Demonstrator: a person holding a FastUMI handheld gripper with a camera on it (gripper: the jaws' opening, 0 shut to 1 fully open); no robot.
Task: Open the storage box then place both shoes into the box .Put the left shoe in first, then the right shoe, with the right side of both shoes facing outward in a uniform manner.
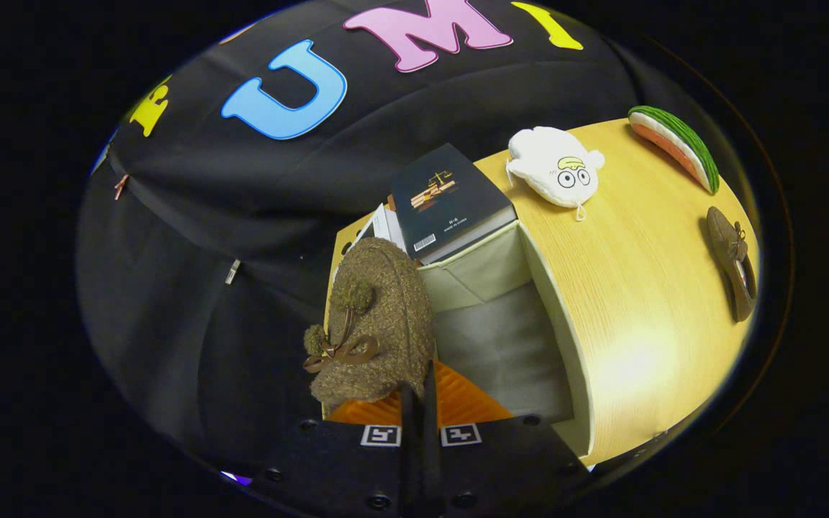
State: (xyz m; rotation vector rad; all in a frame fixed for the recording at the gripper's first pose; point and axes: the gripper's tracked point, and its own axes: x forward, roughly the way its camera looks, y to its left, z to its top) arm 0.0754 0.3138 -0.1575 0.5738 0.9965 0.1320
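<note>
Gripper view: a brown fuzzy shoe (pixel 378 316) with a pom-pom bow sits low and left of centre in the frame, held just ahead of the gripper (pixel 420 403). The two fingers are drawn tightly together with no gap visible between them. They appear to pinch the shoe's rear edge, though the contact itself is hidden behind the fingers, so a firm grasp is judged, not confirmed. The shoe hangs over the left rim of the open storage box (pixel 501 316), its toe pointing up the frame and its bow turned left. This placement suggests it is being carried in as the first shoe.

The box stands open at frame centre, with pale fabric walls and a grey bottom exposed. An orange ribbed surface (pixel 458 403) shows directly beneath the shoe and beside the fingers; it cannot be told whether it belongs to the box. No shoe lies on the visible grey bottom.

The second shoe (pixel 732 259), matching in colour, lies on the bench (pixel 630 302) at the right of the frame, well apart from the box. It awaits its turn.

Other items: a dark book (pixel 450 198) rests on a stack just beyond the box's far rim. A white plush toy (pixel 555 167) lies on the bench at upper centre-right, and a watermelon-slice toy (pixel 677 144) lies at upper right. None obstructs the box opening.
</note>
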